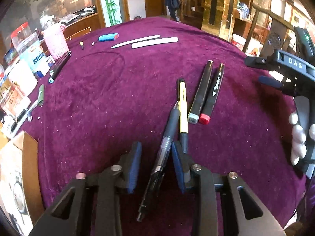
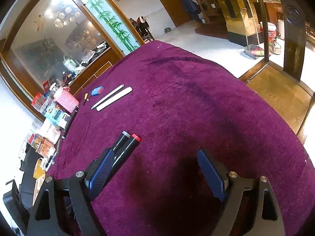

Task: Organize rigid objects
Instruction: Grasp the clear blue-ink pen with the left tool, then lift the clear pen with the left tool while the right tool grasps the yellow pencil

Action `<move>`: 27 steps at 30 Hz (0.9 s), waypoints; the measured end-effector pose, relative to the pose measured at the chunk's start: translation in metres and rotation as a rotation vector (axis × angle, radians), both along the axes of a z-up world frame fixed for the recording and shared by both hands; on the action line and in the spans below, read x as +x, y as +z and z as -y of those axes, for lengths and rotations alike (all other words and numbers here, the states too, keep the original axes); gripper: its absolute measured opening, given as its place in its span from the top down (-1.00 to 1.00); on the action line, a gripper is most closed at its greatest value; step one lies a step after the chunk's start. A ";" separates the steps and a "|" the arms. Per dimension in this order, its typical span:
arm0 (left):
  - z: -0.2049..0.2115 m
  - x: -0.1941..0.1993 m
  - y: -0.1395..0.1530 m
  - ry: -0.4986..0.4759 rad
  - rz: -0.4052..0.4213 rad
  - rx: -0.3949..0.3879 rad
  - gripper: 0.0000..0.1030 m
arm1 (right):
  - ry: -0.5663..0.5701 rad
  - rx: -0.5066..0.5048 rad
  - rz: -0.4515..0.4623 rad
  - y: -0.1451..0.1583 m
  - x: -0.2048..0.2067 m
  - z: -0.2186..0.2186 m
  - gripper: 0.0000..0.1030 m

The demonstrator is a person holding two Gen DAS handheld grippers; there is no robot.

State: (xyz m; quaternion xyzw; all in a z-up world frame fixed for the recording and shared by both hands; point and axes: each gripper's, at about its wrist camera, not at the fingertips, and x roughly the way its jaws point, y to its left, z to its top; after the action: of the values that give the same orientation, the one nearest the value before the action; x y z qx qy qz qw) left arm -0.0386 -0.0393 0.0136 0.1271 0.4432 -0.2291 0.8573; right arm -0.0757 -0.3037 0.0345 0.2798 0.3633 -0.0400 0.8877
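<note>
1. Left gripper [image 1: 156,147]: jaws narrowed, not clamped. Gel pen [image 1: 167,135] between the pads, against the right pad [image 1: 178,167], visible gap to the left pad [image 1: 134,167].
2. Gel pen: clear barrel, dark grip, running diagonally; tip resting over the yellow pen [image 1: 183,106], rear end down under the gripper body. Cannot tell whether lifted or lying on the purple tablecloth [image 1: 118,98].
3. Yellow pen: on the cloth, just beside the gel pen, dark end hidden behind the right pad.
4. Grey-capped marker [image 1: 200,90] and red-capped marker [image 1: 211,94]: side by side, touching, just right of the yellow pen.
5. Right gripper [image 2: 157,167]: released, jaws spread wide, nothing between them, only cloth. Its left finger [image 2: 101,171] overlapping the near ends of both markers in the right wrist view; contact not clear.
6. Hand [image 1: 299,137] wrapped round the right gripper's handle at the right edge of the left wrist view.
7. Far side of cloth: blue eraser-like block [image 1: 108,37], two white sticks [image 1: 137,41] lying together.
8. Left edge: pink knitted holder [image 1: 56,41], black markers [image 1: 59,66] beside it.
</note>
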 end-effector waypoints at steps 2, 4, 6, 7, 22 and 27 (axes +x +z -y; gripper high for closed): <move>-0.004 -0.001 0.001 0.015 -0.001 -0.028 0.78 | -0.002 -0.003 -0.002 0.000 0.000 0.001 -0.73; -0.016 -0.002 0.005 0.041 -0.031 -0.111 0.80 | -0.005 -0.006 -0.004 -0.001 0.000 0.001 -0.73; -0.028 -0.005 0.012 0.065 -0.035 -0.178 0.80 | -0.007 -0.007 -0.005 -0.001 0.000 0.001 -0.73; -0.037 -0.009 0.018 0.076 -0.034 -0.224 0.80 | -0.007 -0.008 -0.006 -0.001 0.000 0.001 -0.73; -0.138 -0.075 0.077 0.162 0.052 -0.497 0.80 | 0.019 -0.096 -0.045 0.012 0.003 -0.014 -0.73; -0.163 -0.085 0.079 0.186 0.076 -0.543 0.80 | 0.230 -0.018 -0.027 0.034 0.021 -0.067 -0.73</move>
State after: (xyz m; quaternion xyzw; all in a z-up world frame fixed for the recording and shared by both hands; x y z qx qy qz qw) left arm -0.1237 0.1242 0.0927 -0.1400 0.3431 -0.2547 0.8932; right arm -0.0551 -0.2363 0.0686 0.2279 0.4045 0.0552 0.8840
